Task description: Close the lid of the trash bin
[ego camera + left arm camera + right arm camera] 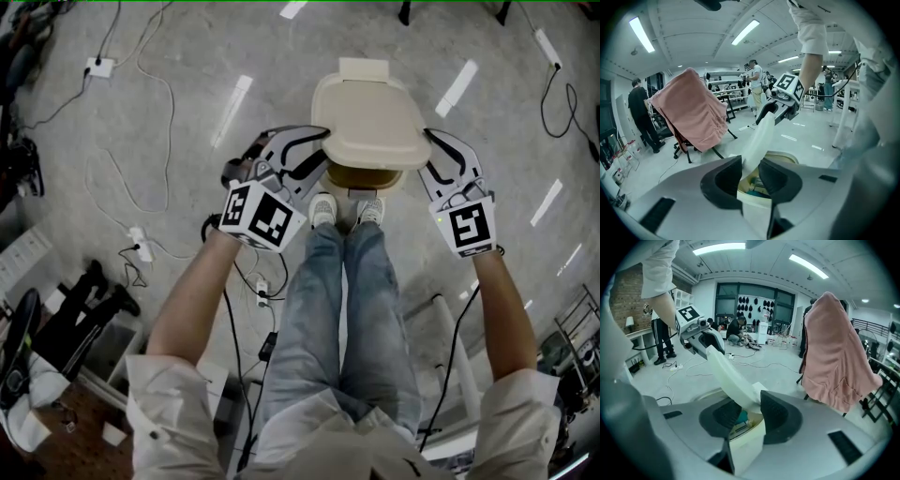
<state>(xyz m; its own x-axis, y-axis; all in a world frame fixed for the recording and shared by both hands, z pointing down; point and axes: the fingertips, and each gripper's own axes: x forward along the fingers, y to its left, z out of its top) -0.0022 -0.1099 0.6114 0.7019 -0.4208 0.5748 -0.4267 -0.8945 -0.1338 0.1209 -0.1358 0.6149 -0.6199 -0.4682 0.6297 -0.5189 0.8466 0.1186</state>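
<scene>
A cream trash bin (367,178) stands on the floor just past the person's shoes, with its lid (366,117) tilted up part-way. My left gripper (321,153) is at the lid's left edge and my right gripper (427,155) at its right edge. In the left gripper view the slanted lid (759,138) runs down between the jaws of the left gripper (750,173), with a gap beside one pad. In the right gripper view the lid (726,371) likewise passes between the jaws of the right gripper (745,411), loosely. Rubbish shows inside the bin.
Cables and a power strip (141,244) lie on the floor at left. The person's shoes (347,211) are right next to the bin. A chair draped with pink cloth (691,110) stands beyond the bin. People (738,331) are at the far end of the room.
</scene>
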